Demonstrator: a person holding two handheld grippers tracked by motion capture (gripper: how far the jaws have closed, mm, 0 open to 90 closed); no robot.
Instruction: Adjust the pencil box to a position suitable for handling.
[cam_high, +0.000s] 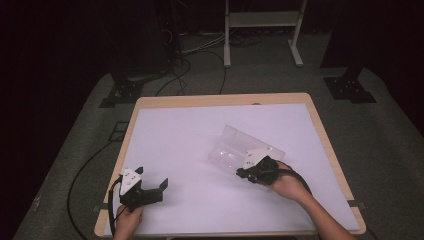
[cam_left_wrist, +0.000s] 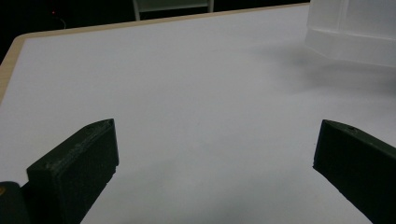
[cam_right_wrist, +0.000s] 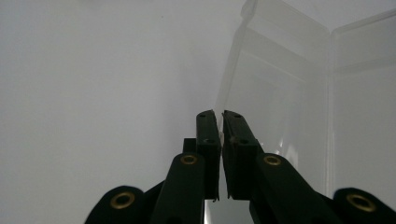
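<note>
Box (cam_high: 240, 147), a clear plastic one, lies on the white sheet (cam_high: 180, 135) right of the table's middle, tipped over so that one wall rests on the sheet and the open mouth is turned up and toward the far left. Its long axis is seen running from the far left down to the near right, on a slant to the table's edges. At its near right end the right gripper (cam_high: 243, 172) is met; in the right gripper view its jaws are pressed nearly together on the thin wall (cam_right_wrist: 233, 93) of the box, with only a sliver between them where the wall edge passes. The left gripper (cam_high: 152, 184) is held low at the near left of the table (cam_high: 220, 99), well apart from the box, its jaws spread wide over bare sheet, with nothing between them.

The step in hand is judged to be the righting or turning of the box by its pinched wall. A firm bite is wanted deep on the wall, since thin plastic may flex or slip. The lift is best made slowly, and the free end could be steadied by the left gripper.
</note>
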